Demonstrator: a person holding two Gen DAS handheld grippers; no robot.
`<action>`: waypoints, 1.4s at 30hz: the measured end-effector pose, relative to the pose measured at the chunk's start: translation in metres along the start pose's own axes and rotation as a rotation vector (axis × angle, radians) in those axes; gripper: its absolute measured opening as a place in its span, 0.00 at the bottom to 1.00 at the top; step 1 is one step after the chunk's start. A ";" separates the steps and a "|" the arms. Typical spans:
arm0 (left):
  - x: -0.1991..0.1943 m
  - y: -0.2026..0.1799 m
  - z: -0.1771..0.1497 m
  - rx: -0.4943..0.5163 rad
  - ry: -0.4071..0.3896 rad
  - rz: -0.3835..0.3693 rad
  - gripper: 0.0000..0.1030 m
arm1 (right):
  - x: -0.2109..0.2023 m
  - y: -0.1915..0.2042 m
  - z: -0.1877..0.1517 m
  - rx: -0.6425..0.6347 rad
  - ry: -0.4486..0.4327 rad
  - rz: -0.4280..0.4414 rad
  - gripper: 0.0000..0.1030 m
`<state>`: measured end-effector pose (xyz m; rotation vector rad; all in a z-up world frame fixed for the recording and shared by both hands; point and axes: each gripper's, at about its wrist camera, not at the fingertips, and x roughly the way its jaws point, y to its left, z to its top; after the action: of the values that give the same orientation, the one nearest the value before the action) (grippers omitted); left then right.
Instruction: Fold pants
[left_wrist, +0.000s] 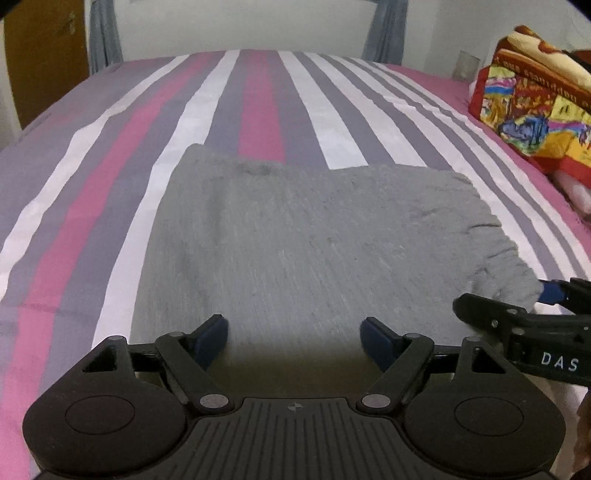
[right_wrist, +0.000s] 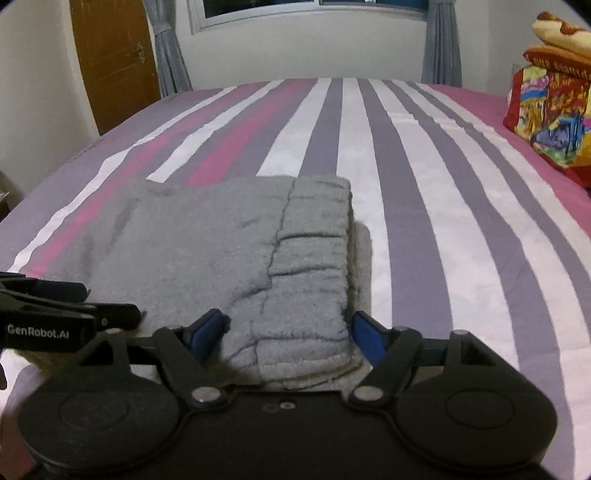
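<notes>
Both grippers, left gripper (left_wrist: 293, 341) and right gripper (right_wrist: 288, 334), stand wide, holding nothing. Grey pants (right_wrist: 229, 251) lie folded compactly on the bed (right_wrist: 424, 177); folding appears essentially complete.

Both views are wrist fisheyes riding just behind their own gripper fingers, tilted down across the striped bed (left_wrist: 258, 96) toward the far wall. Left wrist view sits close over the grey pants (left_wrist: 295, 240); right wrist view sits beside it, near the waistband end. Both share pants, bed and the colourful bag (right_wrist: 550, 122).
</notes>
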<state>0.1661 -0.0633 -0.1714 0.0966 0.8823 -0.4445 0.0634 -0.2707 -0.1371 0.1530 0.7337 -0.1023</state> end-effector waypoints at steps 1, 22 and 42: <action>-0.003 0.001 -0.001 -0.008 0.000 -0.002 0.77 | -0.003 0.001 0.000 -0.009 -0.007 -0.003 0.74; -0.042 0.031 -0.021 -0.112 -0.017 -0.011 0.77 | -0.043 -0.019 -0.006 0.037 -0.040 0.087 0.74; 0.012 0.121 -0.019 -0.398 0.111 -0.119 0.77 | 0.008 -0.102 -0.041 0.545 0.165 0.414 0.89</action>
<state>0.2089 0.0470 -0.2053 -0.3002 1.0742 -0.3696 0.0279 -0.3644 -0.1832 0.8366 0.8112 0.1100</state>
